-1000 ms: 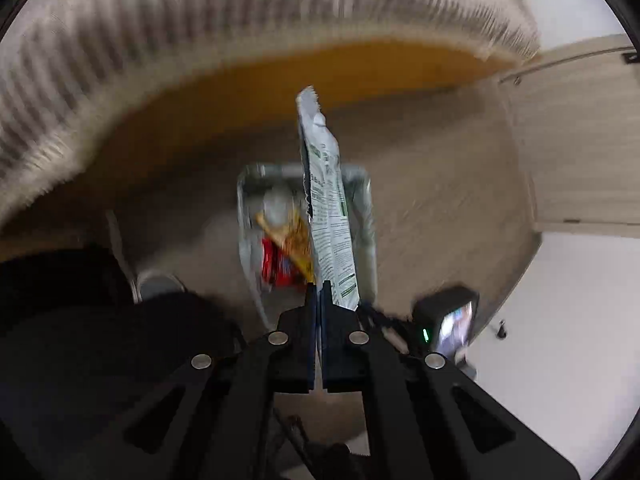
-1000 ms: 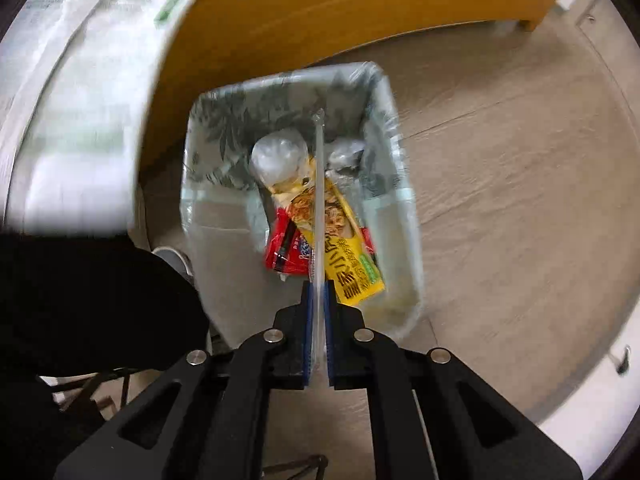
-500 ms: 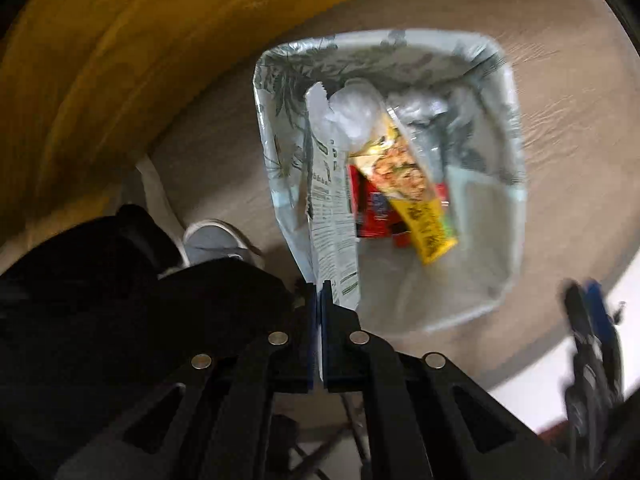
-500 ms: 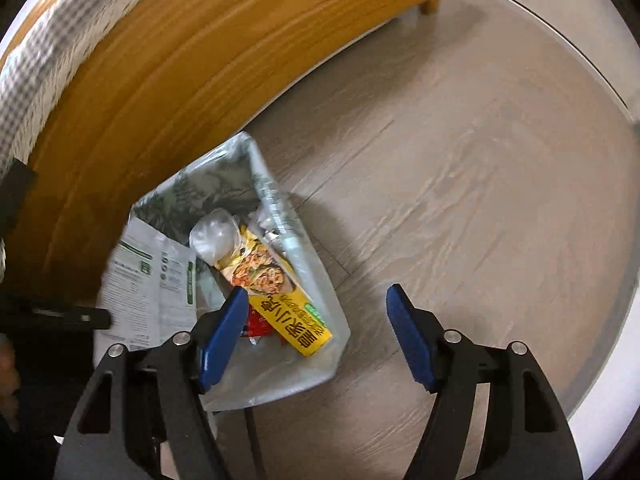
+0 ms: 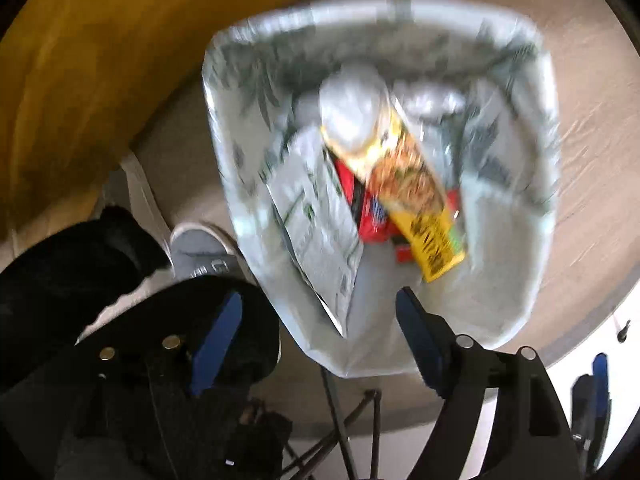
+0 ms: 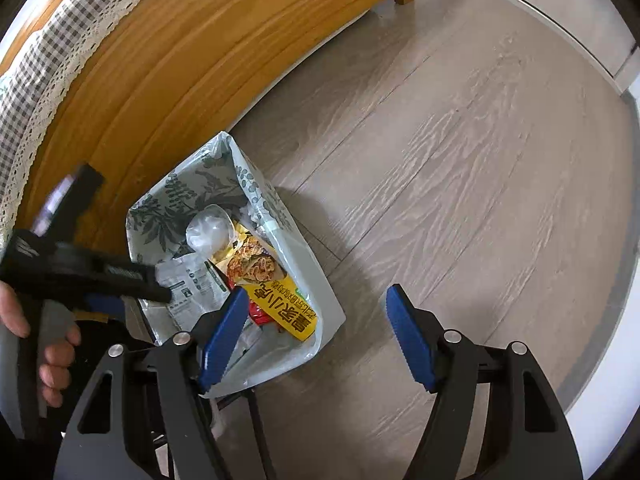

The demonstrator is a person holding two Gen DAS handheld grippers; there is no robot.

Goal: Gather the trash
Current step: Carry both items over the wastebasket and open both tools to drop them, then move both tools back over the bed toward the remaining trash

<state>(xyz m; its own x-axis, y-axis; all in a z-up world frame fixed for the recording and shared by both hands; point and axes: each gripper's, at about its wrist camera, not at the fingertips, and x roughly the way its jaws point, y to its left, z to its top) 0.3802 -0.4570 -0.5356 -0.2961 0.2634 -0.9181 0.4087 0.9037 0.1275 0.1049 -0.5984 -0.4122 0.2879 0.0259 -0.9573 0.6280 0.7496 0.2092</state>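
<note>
A bin lined with a leaf-print bag (image 5: 512,300) (image 6: 328,312) stands on the floor. Inside lie a white-and-green wrapper (image 5: 320,224) (image 6: 192,280), a yellow snack packet (image 5: 416,204) (image 6: 276,292), a red packet (image 5: 372,216) and crumpled clear plastic (image 5: 352,112) (image 6: 208,228). My left gripper (image 5: 316,328) is open and empty just above the bin's near rim; it also shows in the right wrist view (image 6: 120,280). My right gripper (image 6: 316,328) is open and empty, above the bin's right side and the floor.
A wooden bed frame (image 6: 192,60) with a checked, lace-edged cover (image 6: 40,80) runs behind the bin. Grey wood floor (image 6: 460,160) spreads to the right. My shoe (image 5: 200,252) and dark trouser leg stand left of the bin. Thin black stand legs (image 5: 352,412) cross below it.
My left gripper has opened and the white-and-green wrapper has dropped into the bin. My right gripper opened earlier, let go of a thin straw-like piece, and drew back to the right.
</note>
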